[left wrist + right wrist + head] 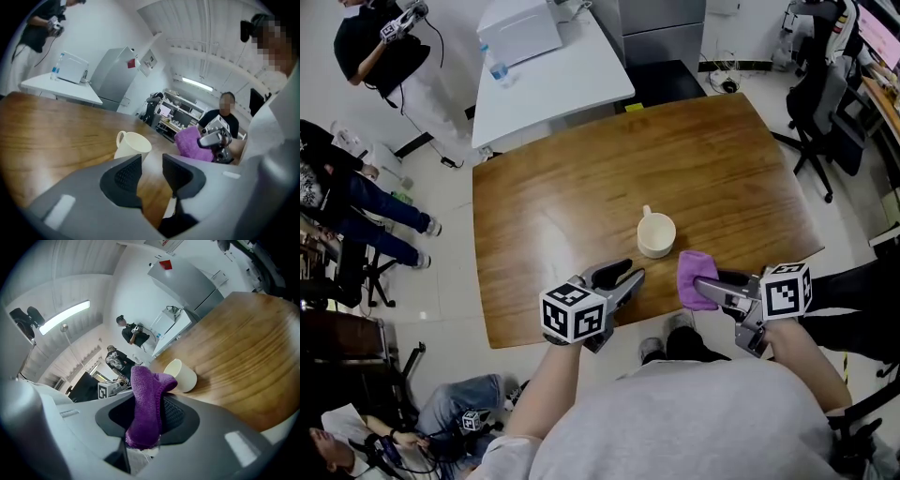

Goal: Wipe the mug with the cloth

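A cream mug (656, 234) stands upright on the wooden table (581, 187), handle towards the far side. My right gripper (701, 284) is shut on a purple cloth (691, 267), just right of the mug and nearer to me. In the right gripper view the cloth (146, 401) sticks up between the pads, with the mug (181, 375) beyond it. My left gripper (630, 275) hovers a short way in front of the mug on its left. Its jaws stand open with nothing between them (151, 163); the mug (132, 144) and cloth (191, 143) show ahead.
The table's front edge (581, 336) lies under both grippers. A white table (553, 75) with a bottle (495, 66) and a white box stands behind. Office chairs (820, 103) are at the right; people sit and stand at the left.
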A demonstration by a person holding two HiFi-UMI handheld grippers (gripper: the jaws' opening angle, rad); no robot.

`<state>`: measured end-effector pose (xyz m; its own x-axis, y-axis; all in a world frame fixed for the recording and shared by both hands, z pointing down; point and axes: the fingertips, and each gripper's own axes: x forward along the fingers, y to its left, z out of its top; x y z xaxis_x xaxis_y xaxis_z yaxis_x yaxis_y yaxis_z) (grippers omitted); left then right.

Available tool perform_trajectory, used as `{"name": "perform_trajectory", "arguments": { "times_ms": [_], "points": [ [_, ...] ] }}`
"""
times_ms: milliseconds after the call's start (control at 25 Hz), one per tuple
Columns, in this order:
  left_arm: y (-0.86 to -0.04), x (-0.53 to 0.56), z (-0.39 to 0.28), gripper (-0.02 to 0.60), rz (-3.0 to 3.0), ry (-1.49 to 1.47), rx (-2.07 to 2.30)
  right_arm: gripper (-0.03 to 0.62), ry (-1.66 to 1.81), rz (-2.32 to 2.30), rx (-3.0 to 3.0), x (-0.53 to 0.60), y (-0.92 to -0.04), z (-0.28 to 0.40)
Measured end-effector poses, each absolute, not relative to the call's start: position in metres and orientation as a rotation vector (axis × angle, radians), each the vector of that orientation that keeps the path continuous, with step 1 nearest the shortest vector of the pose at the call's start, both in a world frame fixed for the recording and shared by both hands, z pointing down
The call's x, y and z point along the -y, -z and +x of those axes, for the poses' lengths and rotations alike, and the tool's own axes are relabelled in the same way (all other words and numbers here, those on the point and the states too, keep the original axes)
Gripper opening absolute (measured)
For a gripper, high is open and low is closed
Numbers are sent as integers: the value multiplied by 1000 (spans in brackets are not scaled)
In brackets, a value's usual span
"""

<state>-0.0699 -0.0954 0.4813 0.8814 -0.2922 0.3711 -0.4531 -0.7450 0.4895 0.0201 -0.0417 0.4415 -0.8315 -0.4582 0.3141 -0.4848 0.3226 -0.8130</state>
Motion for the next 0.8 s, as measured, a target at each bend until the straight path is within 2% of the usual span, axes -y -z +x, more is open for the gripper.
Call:
{"name": "perform_trajectory", "arguments": {
  "times_ms": [200, 560, 800],
  "points": [
    [-491, 118, -62, 176, 2635, -554, 530, 135, -1571, 908, 2489, 76, -453, 41],
    [-521, 143, -51, 161, 2650, -685, 496, 135, -1511, 866, 2466, 131, -480, 60],
    [-521, 146, -46, 150, 2623, -673, 467, 135, -1526, 837, 2436, 166, -504, 63]
  ]
}}
